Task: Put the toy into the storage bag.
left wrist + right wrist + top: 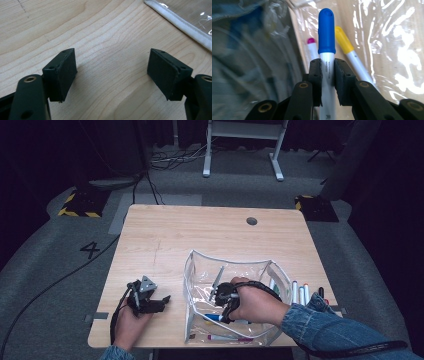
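Blue marker (326, 37) pinched in the right gripper (327, 75), inside the clear pouch (200, 257).
Released early, it may roll against the yellow marker (344, 41); left gripper (111, 72) rests spread wide.

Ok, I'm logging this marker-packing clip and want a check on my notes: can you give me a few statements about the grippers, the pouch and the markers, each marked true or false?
1. The right gripper is shut on a blue-capped marker. True.
2. The left gripper holds a marker. False: its jaws stand open over bare table.
3. The right gripper is inside the clear pouch. True.
4. A yellow-capped marker and a pink-capped marker lie beyond the held one. True.
5. All markers are in the pouch. False: several markers lie on the table to its right.
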